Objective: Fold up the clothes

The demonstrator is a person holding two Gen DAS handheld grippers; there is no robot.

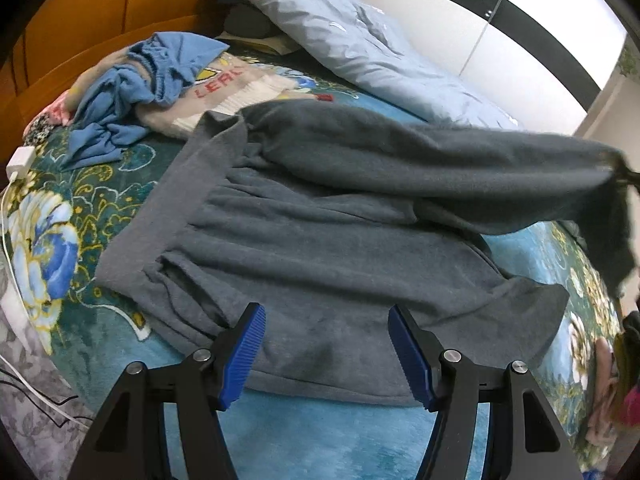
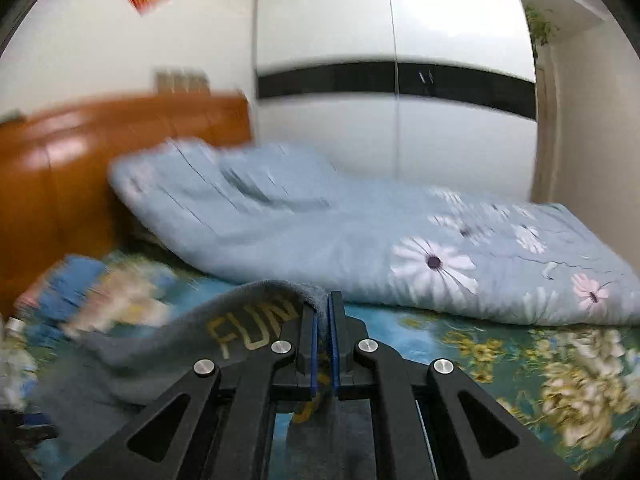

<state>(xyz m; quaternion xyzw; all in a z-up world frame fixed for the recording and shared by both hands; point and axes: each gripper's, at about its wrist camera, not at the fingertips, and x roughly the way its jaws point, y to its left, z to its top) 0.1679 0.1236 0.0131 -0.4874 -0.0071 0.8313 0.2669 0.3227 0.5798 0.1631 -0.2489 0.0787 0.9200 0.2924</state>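
Note:
A dark grey sweatshirt (image 1: 320, 248) lies spread on the teal flowered bedspread (image 1: 52, 216). One part of it (image 1: 460, 168) is lifted and stretched off to the right, blurred. My left gripper (image 1: 326, 320) hovers open over the garment's near hem, nothing between its blue pads (image 1: 244, 356). In the right wrist view my right gripper (image 2: 323, 304) is shut on a fold of the grey sweatshirt (image 2: 240, 320), which shows gold "FUN" lettering and drapes down to the left. That view is blurred by motion.
A crumpled blue garment (image 1: 132, 96) and a printed beige cloth (image 1: 224, 92) lie near the orange wooden headboard (image 1: 100, 12). A light blue flowered duvet (image 2: 360, 232) is heaped along the far side. A white charger and cable (image 1: 20, 160) sit at the left edge. A white wardrobe (image 2: 392, 80) stands behind.

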